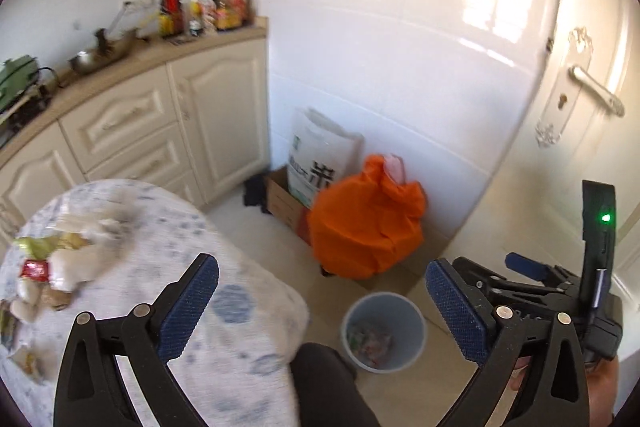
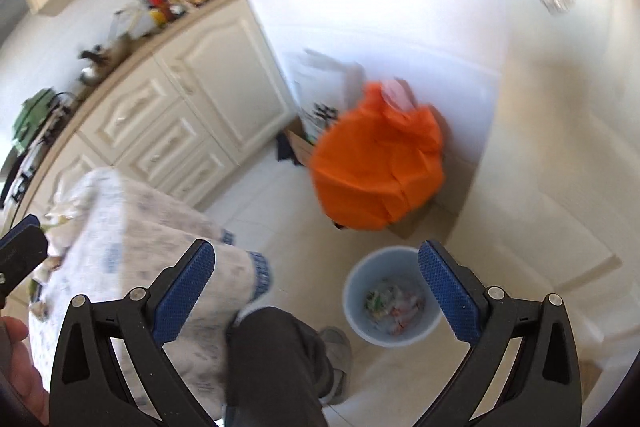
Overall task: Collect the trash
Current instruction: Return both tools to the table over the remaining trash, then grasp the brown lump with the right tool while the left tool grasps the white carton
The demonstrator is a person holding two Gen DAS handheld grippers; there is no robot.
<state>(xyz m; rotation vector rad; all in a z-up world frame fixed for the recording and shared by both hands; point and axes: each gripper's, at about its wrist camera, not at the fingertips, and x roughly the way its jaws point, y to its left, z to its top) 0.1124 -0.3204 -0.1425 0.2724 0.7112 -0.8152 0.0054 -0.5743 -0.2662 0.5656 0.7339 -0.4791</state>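
A pale blue waste bin (image 1: 383, 331) (image 2: 394, 297) stands on the floor with wrappers inside it. Crumpled tissues and coloured wrappers, the trash (image 1: 52, 263), lie on the round table (image 1: 224, 327) under a blue-patterned white cloth. My left gripper (image 1: 322, 299) is open and empty, up over the table's edge and the bin. My right gripper (image 2: 316, 287) is open and empty too, above the bin and the person's knee. In the left wrist view the right gripper (image 1: 532, 269) shows at the right side. The left gripper's fingertip (image 2: 20, 231) enters the right wrist view at the left.
A stuffed orange bag (image 1: 366, 223) (image 2: 378, 167), a white sack (image 1: 320, 159) and a cardboard box (image 1: 284, 201) stand against the wall. Cream cabinets (image 1: 168, 115) carry bottles (image 1: 204, 7) and a pan (image 1: 100, 57). A door with a handle (image 1: 596, 89) is at right. The person's leg (image 2: 276, 359) is below.
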